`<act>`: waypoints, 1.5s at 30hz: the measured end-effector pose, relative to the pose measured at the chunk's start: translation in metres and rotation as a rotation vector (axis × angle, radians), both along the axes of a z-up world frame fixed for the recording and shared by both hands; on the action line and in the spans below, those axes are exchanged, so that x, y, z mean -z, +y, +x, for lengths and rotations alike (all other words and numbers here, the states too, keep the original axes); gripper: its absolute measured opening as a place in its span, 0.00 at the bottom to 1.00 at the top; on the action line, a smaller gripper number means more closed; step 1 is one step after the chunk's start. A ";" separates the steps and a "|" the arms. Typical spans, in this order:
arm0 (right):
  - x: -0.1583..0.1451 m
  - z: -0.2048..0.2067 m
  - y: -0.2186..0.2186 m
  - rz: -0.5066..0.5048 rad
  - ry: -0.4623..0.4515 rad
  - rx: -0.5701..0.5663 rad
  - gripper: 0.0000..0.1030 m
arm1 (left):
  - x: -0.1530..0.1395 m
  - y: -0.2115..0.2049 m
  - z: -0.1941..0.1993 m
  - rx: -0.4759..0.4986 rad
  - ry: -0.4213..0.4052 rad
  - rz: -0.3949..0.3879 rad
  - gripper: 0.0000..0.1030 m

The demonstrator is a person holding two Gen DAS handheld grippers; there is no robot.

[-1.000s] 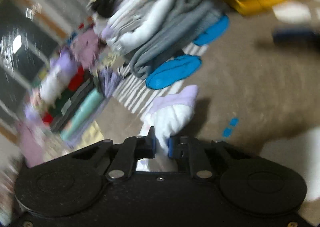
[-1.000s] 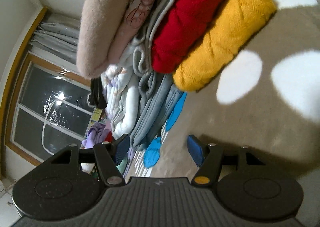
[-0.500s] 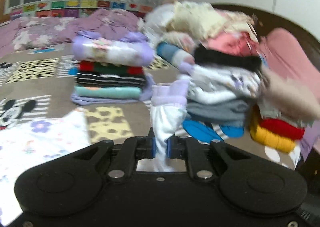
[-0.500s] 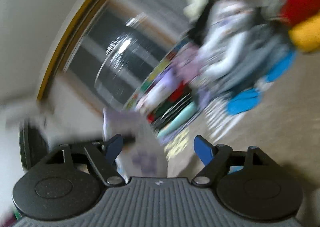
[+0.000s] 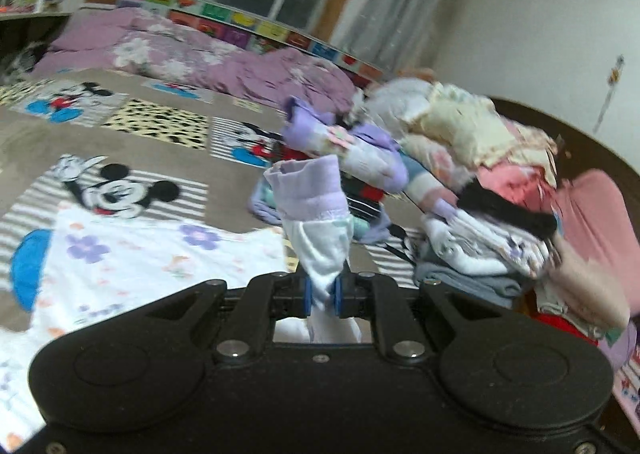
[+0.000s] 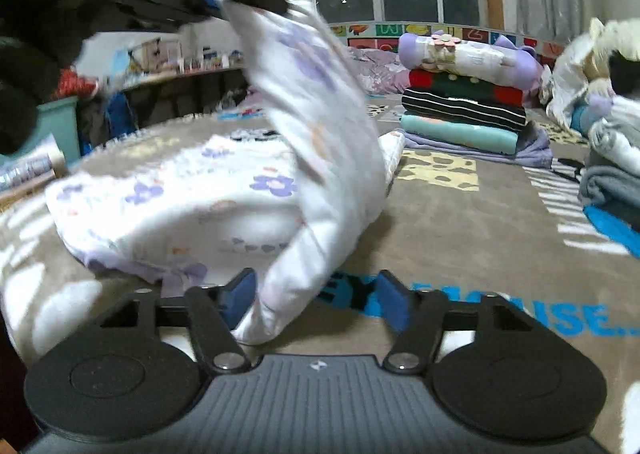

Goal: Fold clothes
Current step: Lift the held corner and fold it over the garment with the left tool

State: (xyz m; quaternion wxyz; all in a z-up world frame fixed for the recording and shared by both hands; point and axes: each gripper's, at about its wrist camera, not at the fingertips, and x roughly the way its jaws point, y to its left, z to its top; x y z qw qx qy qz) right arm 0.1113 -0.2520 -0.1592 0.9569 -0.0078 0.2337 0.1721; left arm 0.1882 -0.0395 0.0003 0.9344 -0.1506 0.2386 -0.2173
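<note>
— Hanging from where, that white floral garment point(image 6: 304, 142)?
— From the left gripper point(image 5: 320, 291), clenched on its purple-cuffed sleeve point(image 5: 310, 210); the body lies on the bed blanket point(image 6: 460, 238).
— And the right gripper point(image 6: 316, 294)?
— Spread apart, straddling the fabric near the blanket's front edge; folded stack point(image 6: 464, 110) behind.

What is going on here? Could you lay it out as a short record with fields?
place: bed with a cartoon blanket
garment in work: white floral garment, partly lifted off the bed
left gripper: shut on the garment's sleeve, near the purple cuff
right gripper: open, a fold of the garment between its fingers
neat stack: folded clothes behind
loose pile: to the right
</note>
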 end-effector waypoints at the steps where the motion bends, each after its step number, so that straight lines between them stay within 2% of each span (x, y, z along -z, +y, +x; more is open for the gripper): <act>1: 0.001 0.000 0.002 -0.016 0.000 0.002 0.59 | 0.001 0.008 -0.002 -0.016 0.001 -0.009 0.09; 8: 0.005 -0.002 0.012 -0.118 -0.008 -0.001 0.58 | 0.020 0.060 -0.020 -0.124 0.017 -0.101 0.08; 18: 0.006 -0.009 0.022 -0.178 -0.034 -0.029 0.57 | 0.040 0.110 -0.037 -0.170 0.024 -0.114 0.08; 22: 0.006 -0.012 0.026 -0.204 -0.046 -0.040 0.57 | 0.059 0.129 -0.035 -0.220 0.068 -0.113 0.08; 29: 0.006 -0.016 0.029 -0.233 -0.062 -0.057 0.57 | 0.110 0.148 -0.029 -0.273 0.202 -0.080 0.09; 35: 0.006 -0.020 0.031 -0.251 -0.077 -0.073 0.57 | 0.103 0.152 -0.036 -0.274 0.165 -0.066 0.09; 38: 0.006 -0.022 0.032 -0.270 -0.084 -0.087 0.58 | 0.109 0.148 -0.033 -0.277 0.177 -0.012 0.09; 45: -0.003 -0.038 0.026 -0.294 -0.098 -0.209 0.57 | 0.123 0.143 -0.029 -0.277 0.186 0.053 0.11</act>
